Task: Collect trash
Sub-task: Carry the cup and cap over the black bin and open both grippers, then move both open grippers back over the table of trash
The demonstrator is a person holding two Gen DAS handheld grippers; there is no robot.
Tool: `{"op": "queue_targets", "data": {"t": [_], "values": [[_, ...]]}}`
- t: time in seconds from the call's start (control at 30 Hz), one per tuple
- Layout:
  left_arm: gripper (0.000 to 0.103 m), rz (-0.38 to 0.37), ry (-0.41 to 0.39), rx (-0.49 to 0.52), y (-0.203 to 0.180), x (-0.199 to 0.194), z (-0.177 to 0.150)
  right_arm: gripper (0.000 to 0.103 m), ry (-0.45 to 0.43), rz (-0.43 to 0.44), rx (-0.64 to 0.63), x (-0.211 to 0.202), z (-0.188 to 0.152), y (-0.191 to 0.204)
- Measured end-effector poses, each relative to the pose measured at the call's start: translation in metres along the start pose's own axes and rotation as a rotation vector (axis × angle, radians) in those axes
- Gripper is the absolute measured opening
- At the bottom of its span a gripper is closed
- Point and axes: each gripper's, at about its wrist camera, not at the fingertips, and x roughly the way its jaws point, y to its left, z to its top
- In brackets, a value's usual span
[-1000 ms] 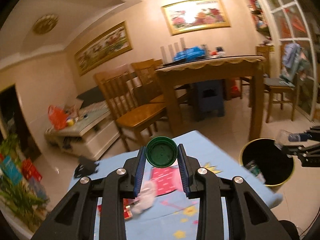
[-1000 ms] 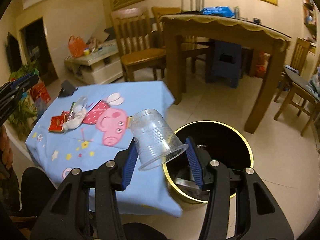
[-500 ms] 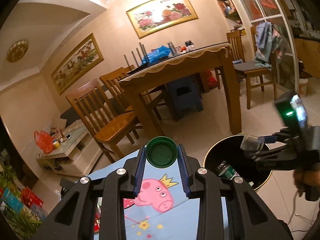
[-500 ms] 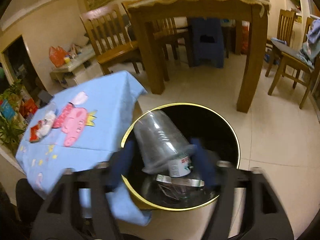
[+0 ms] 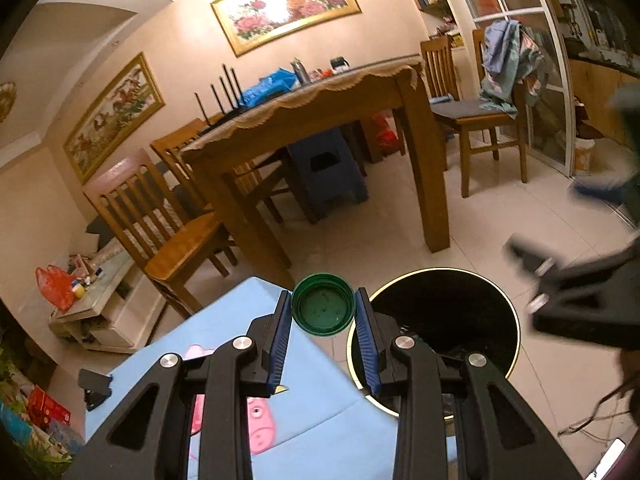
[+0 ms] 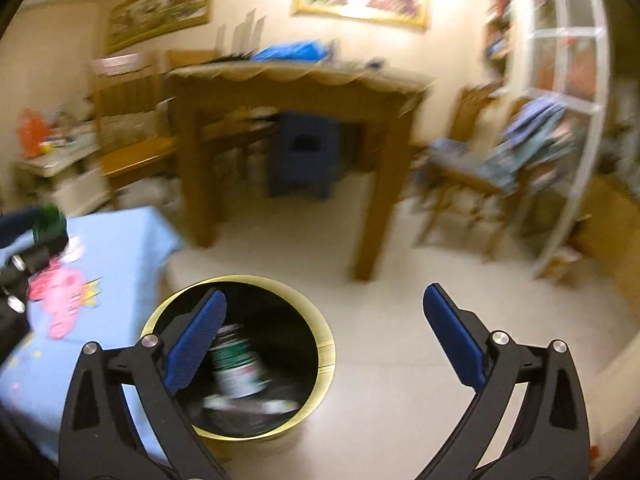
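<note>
A: Just left of the trash bin (image 5: 492, 280), what is the left gripper (image 5: 323, 314) doing?

B: It is clamping a green lid (image 5: 323, 309) between its blue pads (image 5: 281, 334), open side facing the camera, above the edge of the blue tablecloth (image 5: 320, 432) beside the bin rim.

A: And the right gripper (image 6: 324, 324)?

B: It is hovering with its jaws wide apart, gripping nothing. Its left finger is overlapping the bin (image 6: 326, 344); its right finger is showing over bare floor to the right of the bin.

A: What is lying inside the bin?

B: A green-and-white labelled container (image 6: 236, 368), blurred, is sitting among other trash.
</note>
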Motion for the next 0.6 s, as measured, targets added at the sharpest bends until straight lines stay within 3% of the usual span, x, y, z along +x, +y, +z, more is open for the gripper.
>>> {"op": "queue_targets", "data": {"t": [0.1, 0.23, 0.37, 0.43, 0.6], "values": [[0.03, -0.029, 0.03, -0.008, -0.011, 0.018, 0.005, 0.098, -0.057, -0.12, 0.002, -0.025, 0.005, -0.015], [0.03, -0.068, 0.076, -0.018, -0.024, 0.039, 0.009, 0.098, -0.083, -0.149, 0.056, -0.047, 0.003, -0.04], [0.06, -0.065, 0.084, 0.011, -0.037, 0.048, 0.009, 0.098, -0.077, -0.139, 0.108, -0.058, -0.002, -0.06], [0.06, -0.064, 0.081, 0.026, -0.042, 0.048, 0.009, 0.098, -0.079, -0.14, 0.12, -0.068, -0.005, -0.065], [0.072, -0.05, 0.071, 0.029, -0.043, 0.044, 0.008, 0.098, -0.086, -0.147, 0.13, -0.085, -0.008, -0.071]]}}
